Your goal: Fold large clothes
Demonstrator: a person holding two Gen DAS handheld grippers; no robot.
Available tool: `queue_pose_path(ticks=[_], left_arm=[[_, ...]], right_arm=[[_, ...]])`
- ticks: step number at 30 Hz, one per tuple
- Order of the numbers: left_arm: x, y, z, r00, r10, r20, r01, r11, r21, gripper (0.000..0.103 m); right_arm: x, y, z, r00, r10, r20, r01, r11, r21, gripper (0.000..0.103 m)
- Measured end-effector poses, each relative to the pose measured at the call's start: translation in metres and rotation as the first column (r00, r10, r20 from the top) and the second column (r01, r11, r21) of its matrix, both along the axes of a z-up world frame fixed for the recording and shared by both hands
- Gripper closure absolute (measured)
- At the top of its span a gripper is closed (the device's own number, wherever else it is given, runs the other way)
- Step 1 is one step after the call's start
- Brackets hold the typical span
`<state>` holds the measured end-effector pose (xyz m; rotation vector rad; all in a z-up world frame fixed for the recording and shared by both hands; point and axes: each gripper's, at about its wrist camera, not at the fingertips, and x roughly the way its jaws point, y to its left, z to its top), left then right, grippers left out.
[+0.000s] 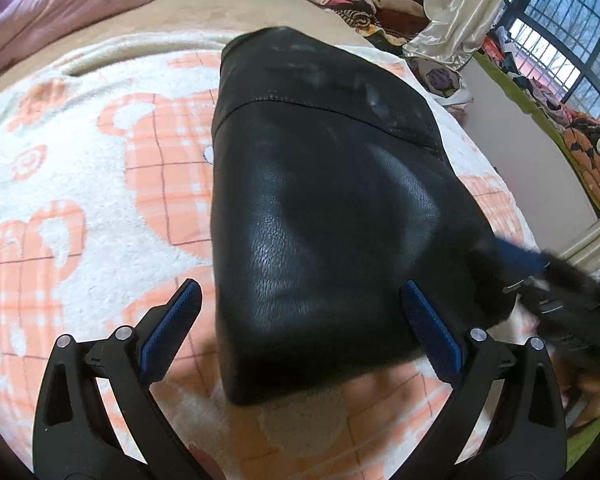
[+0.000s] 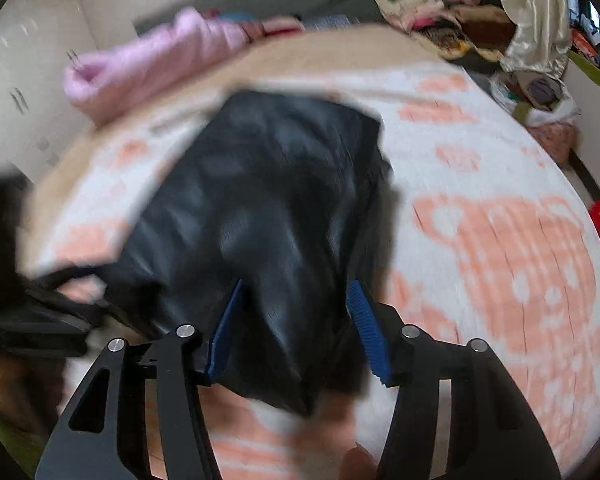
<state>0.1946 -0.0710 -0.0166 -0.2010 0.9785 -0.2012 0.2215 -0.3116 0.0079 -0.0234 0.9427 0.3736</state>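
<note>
One black leather garment (image 1: 324, 208) on blanket (image 1: 80, 200); left claw (image 1: 300, 332) and right claw (image 2: 296, 332) both spread

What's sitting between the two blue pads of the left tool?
The near end of the folded black leather garment, lying on the peach-and-white blanket. The left tool is open around it; the left wrist view shows this.

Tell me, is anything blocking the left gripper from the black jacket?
No, nothing visible does. The left gripper is open right over the near end of the black jacket, which lies on the blanket. The right gripper is at its other side.
</note>
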Motion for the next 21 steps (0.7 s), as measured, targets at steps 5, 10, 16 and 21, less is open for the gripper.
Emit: queue_pose_path(ticks=[5,10,16,21], left_arm=[[-0.007,0.000,0.011,1.000,0.004,0.018,-0.005,0.999,0.033,0.010],[-0.016,-0.002,0.025,0.999,0.004,0.041,-0.007,0.998,0.070,0.009],[-0.036,-0.005,0.041,0.995,0.021,0.095,-0.029,0.996,0.079,0.009],[-0.059,-0.006,0.050,0.988,0.042,0.151,-0.056,0.995,0.088,0.009]], right_arm=[[0.001,-0.002,-0.014,0.999,-0.039,0.005,0.039,0.999,-0.005,0.039],[-0.015,-0.007,0.007,0.994,-0.074,0.085,0.075,0.997,0.002,0.028],[-0.048,-0.019,0.031,0.979,-0.106,0.172,0.100,0.994,0.044,0.006],[-0.083,-0.020,0.052,0.961,-0.083,0.263,0.071,0.996,0.057,0.004]])
